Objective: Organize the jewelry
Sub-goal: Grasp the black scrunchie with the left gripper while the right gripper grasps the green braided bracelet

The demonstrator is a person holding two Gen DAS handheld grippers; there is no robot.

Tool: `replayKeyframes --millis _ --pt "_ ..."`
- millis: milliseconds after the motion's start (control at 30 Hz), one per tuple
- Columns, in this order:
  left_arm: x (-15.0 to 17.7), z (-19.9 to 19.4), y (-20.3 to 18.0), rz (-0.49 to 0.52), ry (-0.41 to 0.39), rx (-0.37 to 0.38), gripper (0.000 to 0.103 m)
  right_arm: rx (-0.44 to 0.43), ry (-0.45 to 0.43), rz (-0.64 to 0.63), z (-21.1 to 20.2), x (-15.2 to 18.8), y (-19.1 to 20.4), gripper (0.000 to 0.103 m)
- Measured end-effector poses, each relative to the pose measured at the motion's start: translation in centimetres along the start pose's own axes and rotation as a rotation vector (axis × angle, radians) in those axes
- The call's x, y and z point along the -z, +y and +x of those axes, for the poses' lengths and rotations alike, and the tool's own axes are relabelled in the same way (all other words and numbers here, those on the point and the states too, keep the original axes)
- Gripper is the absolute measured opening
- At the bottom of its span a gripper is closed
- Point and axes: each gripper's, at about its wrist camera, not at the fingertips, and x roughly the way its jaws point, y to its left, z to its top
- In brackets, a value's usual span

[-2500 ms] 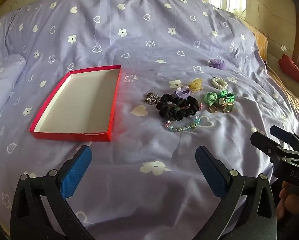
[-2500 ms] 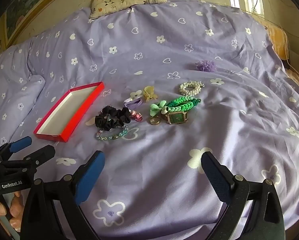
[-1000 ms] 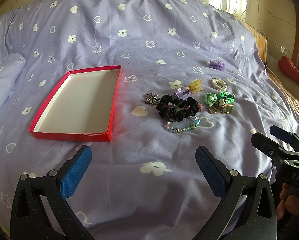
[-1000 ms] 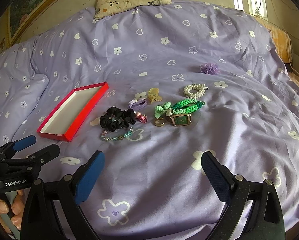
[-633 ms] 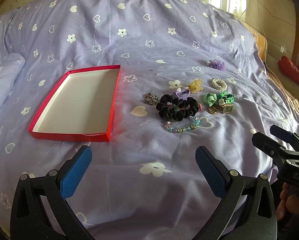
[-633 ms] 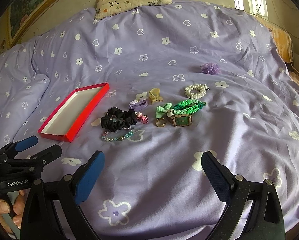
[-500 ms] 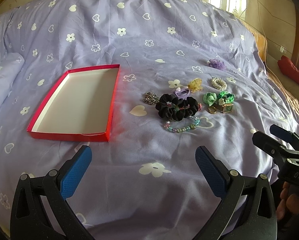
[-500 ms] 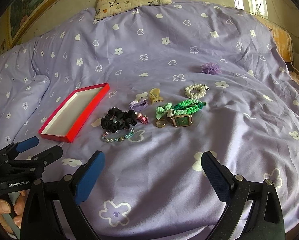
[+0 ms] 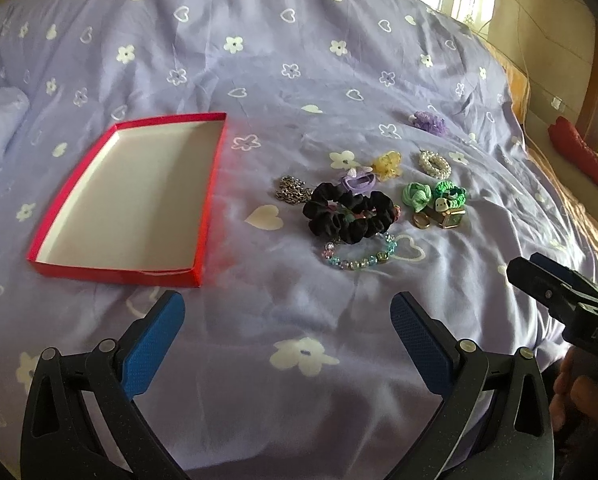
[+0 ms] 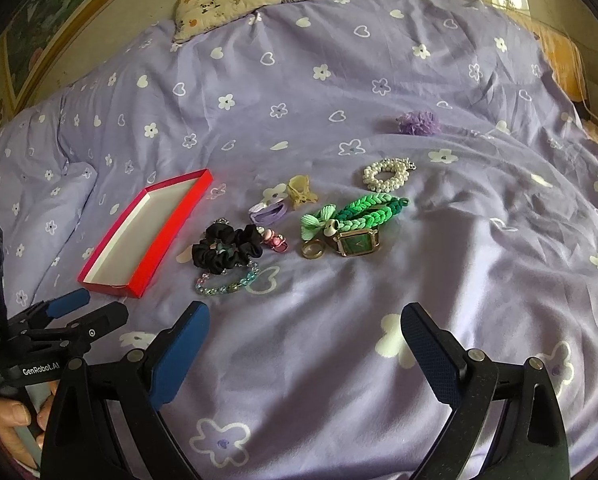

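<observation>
Ahead of spread right claw (image 10: 305, 354): black scrunchie (image 10: 225, 252).

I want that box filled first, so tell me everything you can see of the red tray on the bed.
The red tray is a shallow rectangular box, cardboard by its look, red outside and plain white inside, with low upright walls. It lies flat and open on the purple bedspread, nothing inside it. It sits apart from the jewelry, on the side of the silver chain and black scrunchie. Neither gripper touches it.
</observation>
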Motion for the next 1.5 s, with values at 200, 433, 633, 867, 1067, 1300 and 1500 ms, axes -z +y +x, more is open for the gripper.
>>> replayKeyframes --millis 200,433,633,867,1067,1300,1500 --pt "-2.1 2.0 0.3 -0.012 0.040 0.034 0.098 -0.004 0.024 0.016 1.3 -1.3 -0.9 0.093" --pt "-4.2 4.5 0.1 -0.011 0.089 0.088 0.085 -0.021 0.069 0.080 3.4 -3.1 -2.4 0.086" --pt "-5.8 7.0 -0.4 0.006 0.116 0.111 0.078 -0.001 0.098 0.127 5.8 -5.0 -4.2 0.063" --pt "-6.8 10.1 -0.1 -0.022 0.171 0.161 0.071 -0.007 0.157 0.243 9.1 -6.6 -6.8 0.050" --pt "-7.2 11.6 -0.2 -0.020 0.206 0.207 0.055 -0.019 0.189 0.291 11.0 -7.0 -7.8 0.035" --pt "-6.9 12.4 -0.2 -0.025 0.231 0.256 0.019 -0.021 0.187 0.284 11.8 -7.0 -7.8 0.017" --pt "-7.0 11.3 -0.5 -0.008 0.190 0.258 0.011 -0.019 0.167 0.270 11.4 -7.0 -7.6 0.015"
